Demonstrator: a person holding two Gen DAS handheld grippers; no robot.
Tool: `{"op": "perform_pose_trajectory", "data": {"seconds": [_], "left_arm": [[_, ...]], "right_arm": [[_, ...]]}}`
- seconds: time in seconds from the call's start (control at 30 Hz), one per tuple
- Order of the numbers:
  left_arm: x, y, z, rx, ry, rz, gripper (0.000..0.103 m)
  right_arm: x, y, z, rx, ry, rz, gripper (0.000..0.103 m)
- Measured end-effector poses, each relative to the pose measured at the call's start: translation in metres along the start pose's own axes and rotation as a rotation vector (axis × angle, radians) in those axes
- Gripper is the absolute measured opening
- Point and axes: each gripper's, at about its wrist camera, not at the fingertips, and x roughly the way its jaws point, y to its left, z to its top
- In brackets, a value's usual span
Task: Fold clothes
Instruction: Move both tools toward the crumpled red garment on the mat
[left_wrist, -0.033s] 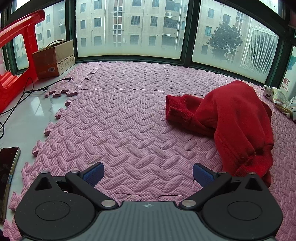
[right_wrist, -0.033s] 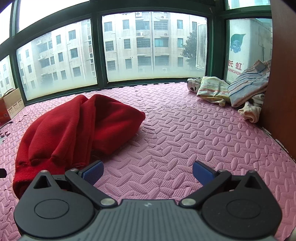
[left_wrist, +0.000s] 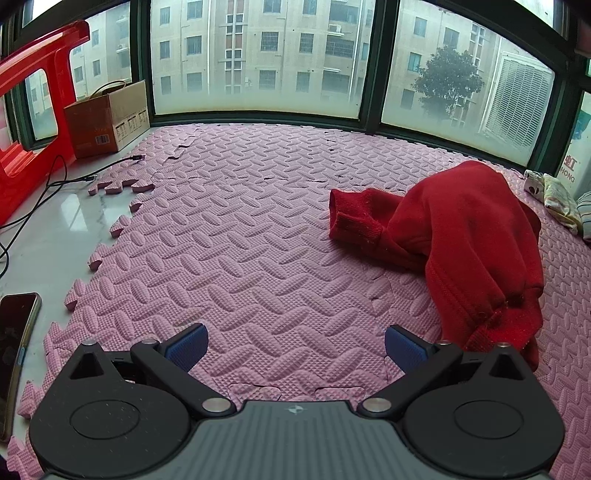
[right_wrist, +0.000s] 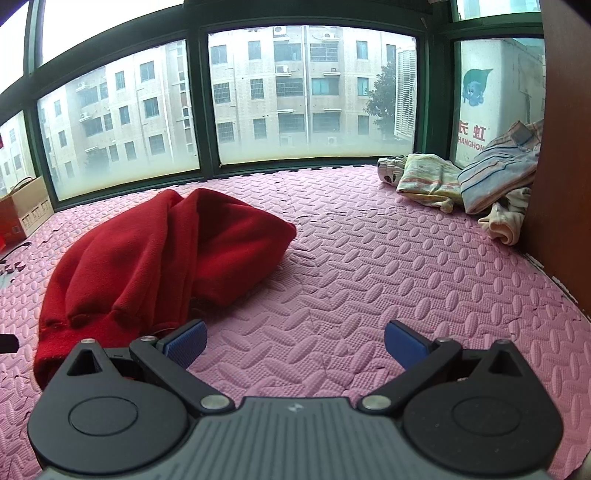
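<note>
A red fleece garment (left_wrist: 461, 236) lies crumpled in a heap on the pink foam mat (left_wrist: 258, 240), one cuffed sleeve sticking out to its left. In the left wrist view it is to the right of my left gripper (left_wrist: 295, 341), which is open and holds nothing over bare mat. In the right wrist view the same garment (right_wrist: 166, 254) lies ahead and to the left of my right gripper (right_wrist: 295, 339). That gripper is open too, and its left fingertip (right_wrist: 186, 338) is close to the garment's hem.
A pile of striped and pale clothes (right_wrist: 461, 181) rests at the far right against a brown wooden panel (right_wrist: 561, 147). A cardboard box (left_wrist: 107, 118), a red plastic frame (left_wrist: 33, 110), a cable (left_wrist: 74, 181) and a phone (left_wrist: 14, 347) are on the left. Windows close the far side.
</note>
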Motion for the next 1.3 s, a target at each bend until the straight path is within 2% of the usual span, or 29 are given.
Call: {"op": "perform_pose_trajectory", "data": {"seconds": [0.17,0.27,0.4,0.77,1.3], "left_arm": [[-0.009,-0.003,-0.004,-0.007,0.004,0.000,0.103],[-0.014,-0.005,-0.006,-0.011,0.006,0.000,0.103],[-0.019,-0.008,-0.010,-0.013,0.013,0.002,0.103],[-0.017,-0.031,-0.010,0.024,0.038,-0.009,0.103],[-0.021,-0.041,-0.012,0.069,0.054,-0.041,0.103]], "right_arm": [[-0.005,0.015,-0.003,-0.053,0.035,-0.031,0.103],[-0.024,0.027,-0.014,-0.051,0.002,0.017,0.103],[-0.031,0.029,-0.021,-0.062,0.022,0.068,0.103],[-0.038,0.040,-0.025,-0.067,0.042,0.097,0.103],[-0.035,0.047,-0.028,-0.083,0.061,0.136,0.103]]}}
